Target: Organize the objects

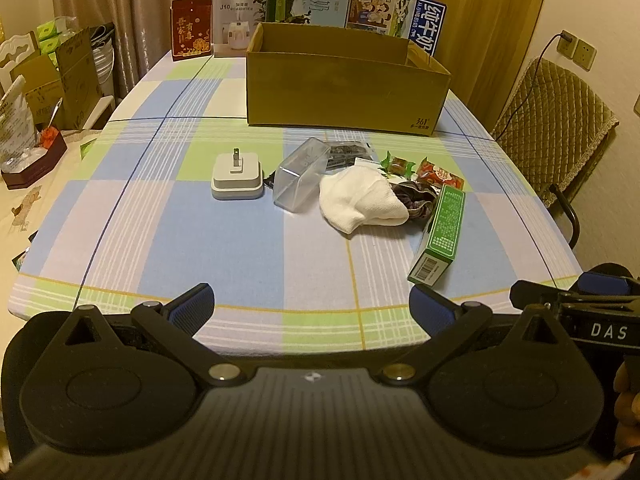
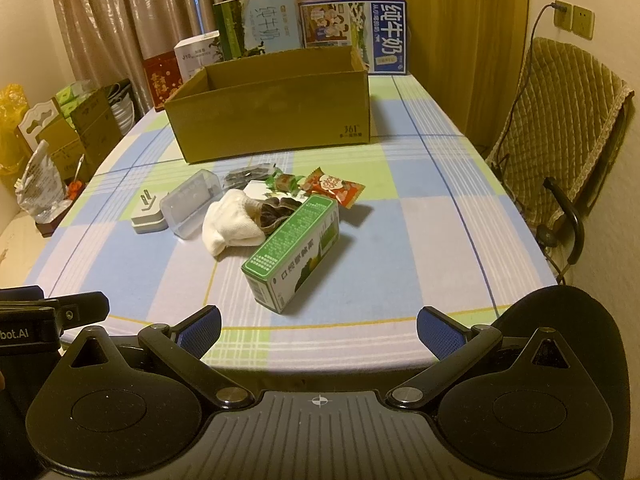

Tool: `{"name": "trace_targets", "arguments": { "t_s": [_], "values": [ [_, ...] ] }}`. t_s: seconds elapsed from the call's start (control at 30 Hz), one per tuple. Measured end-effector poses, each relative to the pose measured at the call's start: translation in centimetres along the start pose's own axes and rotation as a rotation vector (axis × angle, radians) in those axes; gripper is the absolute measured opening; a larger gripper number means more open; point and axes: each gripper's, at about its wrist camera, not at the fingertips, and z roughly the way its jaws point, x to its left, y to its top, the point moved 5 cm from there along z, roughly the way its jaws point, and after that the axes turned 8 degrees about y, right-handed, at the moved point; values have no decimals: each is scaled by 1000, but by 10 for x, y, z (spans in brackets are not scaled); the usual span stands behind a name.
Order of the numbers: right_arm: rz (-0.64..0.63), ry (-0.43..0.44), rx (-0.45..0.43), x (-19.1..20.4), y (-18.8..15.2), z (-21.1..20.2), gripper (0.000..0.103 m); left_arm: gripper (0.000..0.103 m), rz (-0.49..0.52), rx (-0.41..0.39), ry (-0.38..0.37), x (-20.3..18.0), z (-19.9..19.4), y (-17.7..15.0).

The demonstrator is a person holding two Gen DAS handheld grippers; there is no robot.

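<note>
both jaws are standing wide apart and gripping nothing. left gripper [image 1: 311, 304] is hovering over the near edge of the table [image 1: 160, 240], blue pads facing each other across bare cloth. right gripper [image 2: 319, 326] is sitting likewise at the near edge, just beside the left one; each is showing at the border of the other's view.

objects are lying in a loose cluster at mid-table, well apart from both grippers. white plug adapter [image 1: 237, 175] is resting flat, prongs pointing up, at the left end of the cluster. clear plastic case [image 1: 302, 174] is lying just beside it, tilted. white sock [image 1: 362, 200] is lying bunched next to the case, touching a dark scrunchie [image 1: 416, 202]. green carton [image 2: 294, 252] is lying on its side, nearest the right gripper, one end leaning against the scrunchie. red snack packet [image 2: 334, 188] and a green-wrapped candy [image 2: 285, 181] are lying behind the carton. dark packet [image 1: 347, 154] is partly hidden behind the case; contents cannot be told.

open cardboard box [image 1: 344, 92] is standing beyond the cluster, toward the far end of the table; nothing is showing inside from these angles. milk cartons [image 2: 352, 36] and other packages are standing upright behind it. quilted chair [image 2: 560, 128] is sitting at the table's right side.
</note>
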Motion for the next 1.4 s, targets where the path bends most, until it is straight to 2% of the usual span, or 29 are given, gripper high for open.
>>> {"name": "trace_targets", "arguments": {
  "t_s": [0.47,0.7,0.8,0.83,1.17,1.23,1.37,1.4],
  "values": [
    [0,-12,13,-5,-2,11,101,102,-31,9,-34,5,12,4],
    [-11,30,32,-2,1,32,101,102,-48,15,-34,15,31,17],
    [-50,63,45,4,1,46,81,102,-50,9,-46,18,40,23],
    [-55,72,56,6,1,52,78,102,-47,7,-45,19,43,25],
    [-18,112,72,14,14,106,76,102,-13,15,-68,12,76,43],
    [-2,99,72,9,18,114,66,102,1,19,-72,8,82,45],
    [-26,15,60,-6,22,114,59,102,37,23,-83,-2,94,48],
    [-30,-16,52,-11,22,113,53,101,45,23,-91,-5,97,49]
  ]
}}
